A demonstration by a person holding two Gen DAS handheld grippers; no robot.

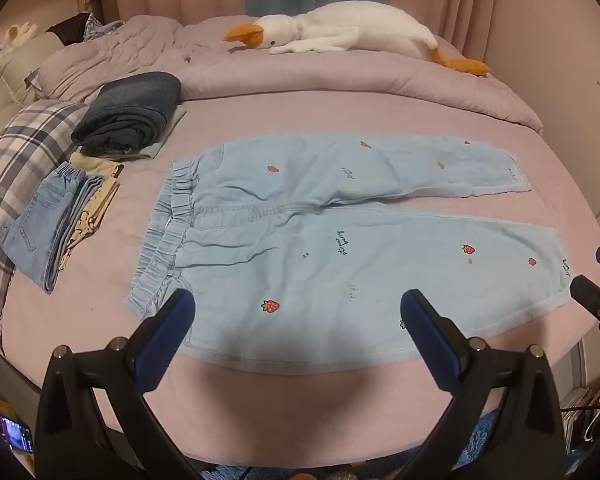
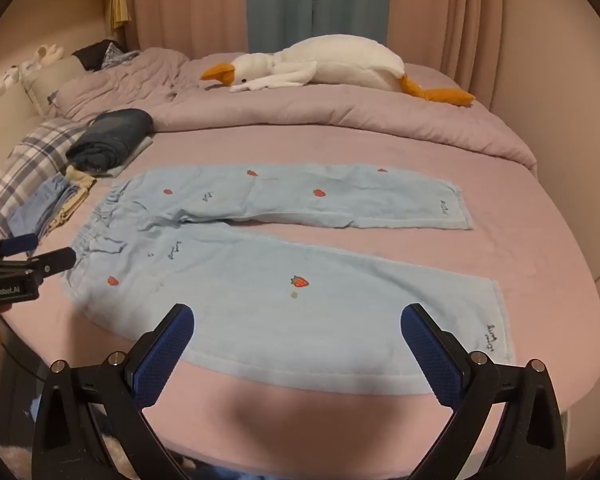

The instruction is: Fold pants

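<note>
We see the pale blue pants (image 1: 340, 240) spread flat on the pink bed (image 1: 340, 116), waistband gathered to the left, legs parted, small red strawberries scattered over the cloth. Our left claw (image 1: 296, 316) hangs wide open above the near leg, gripping nothing; our right claw (image 2: 298, 328) likewise gapes wide, empty.
</note>
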